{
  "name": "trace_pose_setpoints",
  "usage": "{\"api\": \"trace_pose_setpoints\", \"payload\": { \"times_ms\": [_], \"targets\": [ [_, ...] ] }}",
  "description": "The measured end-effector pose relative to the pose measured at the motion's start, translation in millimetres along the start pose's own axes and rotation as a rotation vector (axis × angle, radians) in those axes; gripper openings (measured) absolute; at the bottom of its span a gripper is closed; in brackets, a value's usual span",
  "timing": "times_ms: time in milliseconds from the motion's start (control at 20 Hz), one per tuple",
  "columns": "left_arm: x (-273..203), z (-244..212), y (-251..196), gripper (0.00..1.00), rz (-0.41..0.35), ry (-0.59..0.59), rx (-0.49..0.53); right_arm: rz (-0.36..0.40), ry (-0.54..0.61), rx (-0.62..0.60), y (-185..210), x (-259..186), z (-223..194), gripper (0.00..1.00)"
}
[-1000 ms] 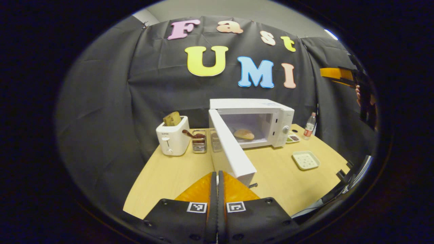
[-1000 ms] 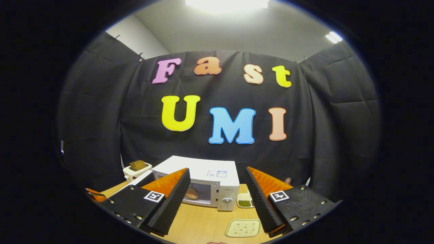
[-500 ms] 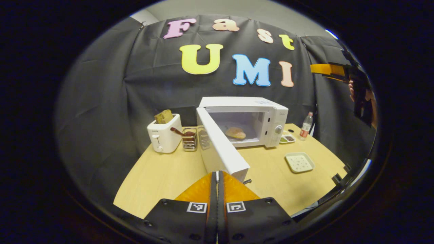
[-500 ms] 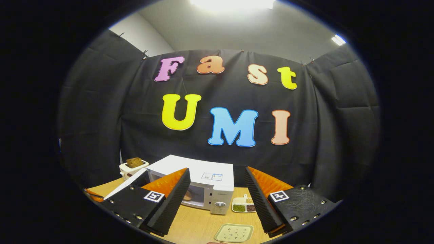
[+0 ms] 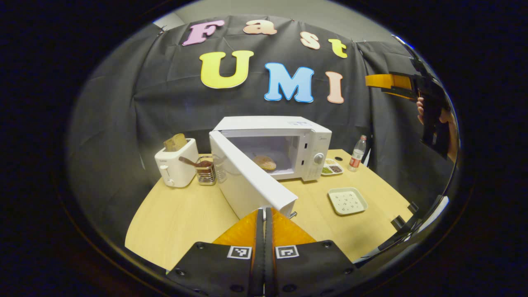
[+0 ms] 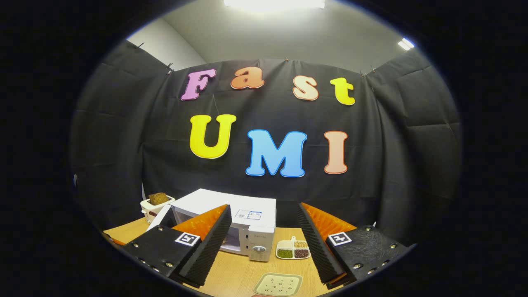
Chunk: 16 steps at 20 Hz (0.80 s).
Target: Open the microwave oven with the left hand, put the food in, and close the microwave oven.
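Note:
A white microwave [image 5: 284, 136] stands on the wooden table [image 5: 181, 218], its door [image 5: 247, 181] swung out toward me, partly open. A round bun [image 5: 264, 162] lies inside the cavity. My left gripper [image 5: 262, 222] is shut, empty, its tips just below the door's free edge. In the left gripper view the right gripper [image 5: 396, 82] is held high at the far right by a hand [image 5: 429, 113]. In the right gripper view my right gripper [image 6: 262, 231] stands open and empty, raised above the table, with the microwave [image 6: 247, 222] behind its left finger.
A white toaster [image 5: 175, 165] with a bread slice and a wire caddy [image 5: 205, 171] stand left of the microwave. A square dish [image 5: 347, 201], a divided tray [image 5: 332, 168] and a bottle [image 5: 357, 153] sit to its right. The dish [image 6: 278, 284] and tray [image 6: 293, 249] also lie below the right gripper.
The left gripper view has shifted so the microwave and table slide leftward, and the door's free edge now sits closer to my shut left fingertips. The right gripper stays open and raised.

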<state>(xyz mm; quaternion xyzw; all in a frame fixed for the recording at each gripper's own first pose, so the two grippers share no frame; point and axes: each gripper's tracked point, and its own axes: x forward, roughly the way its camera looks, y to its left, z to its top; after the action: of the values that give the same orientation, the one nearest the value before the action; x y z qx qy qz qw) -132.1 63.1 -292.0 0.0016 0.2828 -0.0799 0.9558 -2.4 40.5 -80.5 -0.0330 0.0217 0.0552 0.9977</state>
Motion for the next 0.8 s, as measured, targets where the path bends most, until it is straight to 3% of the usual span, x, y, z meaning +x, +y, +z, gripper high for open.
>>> {"api": "trace_pose_setpoints", "payload": {
  "times_ms": [300,800],
  "targets": [
    [31.5,18.9,-24.4,0.06,-0.036,-0.016,-0.003,-0.068,-0.048,0.014,-33.7,4.4,9.0,0.97],
    [87.7,36.1,-72.4,0.07,-0.138,-0.003,0.036,-0.145,-0.009,0.027,-79.1,16.3,-3.8,0.97]
  ]
}}
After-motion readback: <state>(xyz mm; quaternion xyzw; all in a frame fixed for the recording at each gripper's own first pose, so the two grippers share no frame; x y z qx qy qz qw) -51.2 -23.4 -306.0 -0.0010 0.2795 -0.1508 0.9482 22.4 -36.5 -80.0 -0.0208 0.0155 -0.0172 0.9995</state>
